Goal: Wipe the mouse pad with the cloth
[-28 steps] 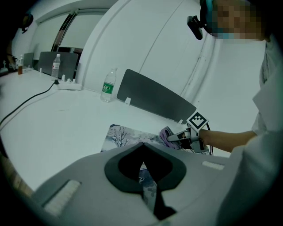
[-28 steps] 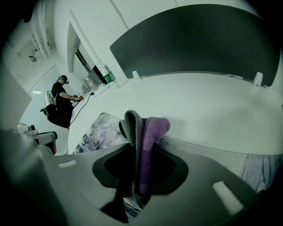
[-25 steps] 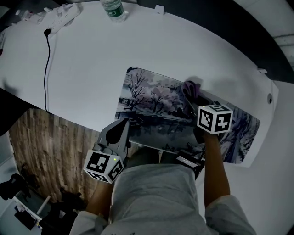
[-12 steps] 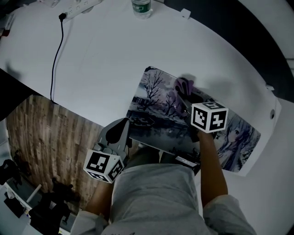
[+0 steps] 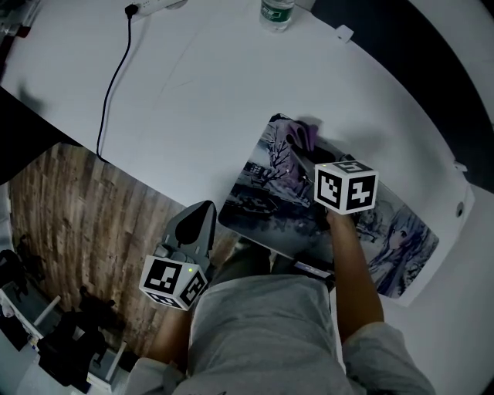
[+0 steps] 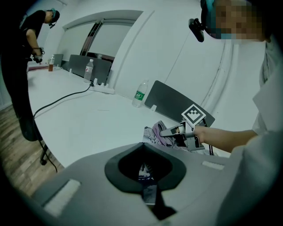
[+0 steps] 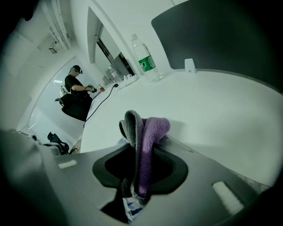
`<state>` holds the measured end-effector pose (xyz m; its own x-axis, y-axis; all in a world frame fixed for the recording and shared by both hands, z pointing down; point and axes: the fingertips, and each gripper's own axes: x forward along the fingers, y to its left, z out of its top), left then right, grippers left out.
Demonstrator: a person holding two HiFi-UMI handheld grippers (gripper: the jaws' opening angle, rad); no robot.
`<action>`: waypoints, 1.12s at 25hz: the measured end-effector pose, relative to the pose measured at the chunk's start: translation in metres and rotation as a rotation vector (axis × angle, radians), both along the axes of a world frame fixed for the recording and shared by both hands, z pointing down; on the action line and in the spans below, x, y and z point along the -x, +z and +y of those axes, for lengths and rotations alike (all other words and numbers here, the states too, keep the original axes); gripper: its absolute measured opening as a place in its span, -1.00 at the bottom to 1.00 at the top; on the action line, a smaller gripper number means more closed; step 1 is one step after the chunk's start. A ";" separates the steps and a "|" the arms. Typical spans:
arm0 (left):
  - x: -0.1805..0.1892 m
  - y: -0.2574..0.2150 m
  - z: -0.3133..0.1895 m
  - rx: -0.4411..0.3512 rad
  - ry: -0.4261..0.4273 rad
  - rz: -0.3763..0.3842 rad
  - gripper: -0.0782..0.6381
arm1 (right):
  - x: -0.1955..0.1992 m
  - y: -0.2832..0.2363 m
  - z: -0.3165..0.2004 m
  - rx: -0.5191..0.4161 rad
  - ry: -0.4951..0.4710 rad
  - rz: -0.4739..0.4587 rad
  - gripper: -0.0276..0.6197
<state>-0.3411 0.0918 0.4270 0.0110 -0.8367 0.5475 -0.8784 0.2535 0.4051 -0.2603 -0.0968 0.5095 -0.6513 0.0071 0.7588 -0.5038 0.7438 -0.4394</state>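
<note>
Sweeping leftward since a second ago, the right gripper [image 5: 302,156] is now dragging the cloth [image 5: 298,136] from around the middle of the mouse pad [image 5: 266,202] up to its far left corner; its jaws are clamping tight on the cloth, which is bunching up out of them in a fold, fleecy purple on one face and grey on the other, as the right gripper view is showing [image 7: 146,132]; the fold is pressing down on the pad, apparently so that the drag is doing the wiping

The left gripper [image 5: 198,218] is hanging just beside the pad's near left corner, off the white surface [image 5: 193,92] and over the wooden floor [image 5: 77,224]; its jaws are lying together with nothing between them, and it is probably being held back there to leave the wiping hand a free path rather than to pin the pad down

The pad is lying slantwise along the near edge of the surface, printed with bare wintry trees in grey and violet at its left end and a cartoon figure at its right end; no dirt or wet streak is showing on it at this size; a water bottle [image 5: 276,11] and a black cable [image 5: 116,69] are sitting well apart from it, at the far side
</note>
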 end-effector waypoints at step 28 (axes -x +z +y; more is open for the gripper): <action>-0.039 -0.021 -0.023 -0.038 0.143 -0.027 -0.73 | -0.039 -0.061 0.006 -0.018 0.077 -0.153 -0.57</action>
<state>-0.3024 0.0688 0.4059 0.1170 -0.8480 0.5169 -0.9153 0.1099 0.3875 -0.2213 -0.0903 0.4490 -0.7575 -0.0604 0.6501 -0.4880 0.7139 -0.5022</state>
